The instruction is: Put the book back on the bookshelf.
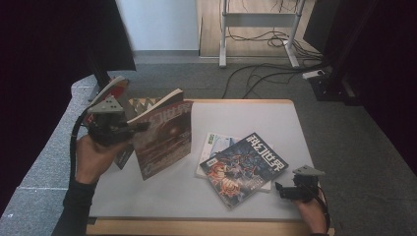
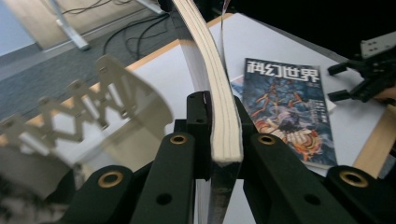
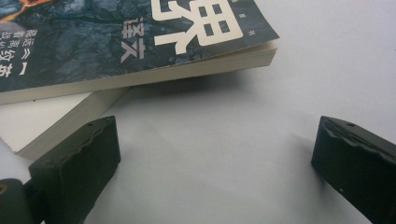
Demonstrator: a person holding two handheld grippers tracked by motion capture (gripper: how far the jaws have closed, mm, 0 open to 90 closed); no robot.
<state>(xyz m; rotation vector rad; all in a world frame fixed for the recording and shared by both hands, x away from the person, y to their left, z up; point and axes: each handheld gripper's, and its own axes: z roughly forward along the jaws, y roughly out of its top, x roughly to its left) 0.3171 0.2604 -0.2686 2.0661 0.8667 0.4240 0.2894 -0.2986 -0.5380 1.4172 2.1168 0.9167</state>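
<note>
The right gripper (image 1: 281, 189) rests low at the near right edge of the white tabletop (image 1: 162, 196), jaws spread wide and holding nothing. Its own view shows bare table between the jaws and, just beyond the tips, the cream page edges of the blue-covered science-fiction magazine (image 3: 116, 42) overhanging a white-covered booklet (image 3: 42, 121) beneath it, a stacking detail the high view gives as a white corner peeking out to the left. To the far left of that gripper, the left gripper (image 1: 140, 127) is raised off the table, clenched on the bottom edge of a thick reddish-brown-covered paperback magazine (image 1: 164, 135), which hangs tilted in the air. The left gripper view shows the jaws pinching the block of pages (image 2: 224, 135), and to their left a pale metal bookend with zigzag cutouts (image 2: 107, 100) standing at the table's far left edge. Open tabletop lies below the lifted magazine and along the near edge; grey carpet (image 1: 344, 147) surrounds the table.
</note>
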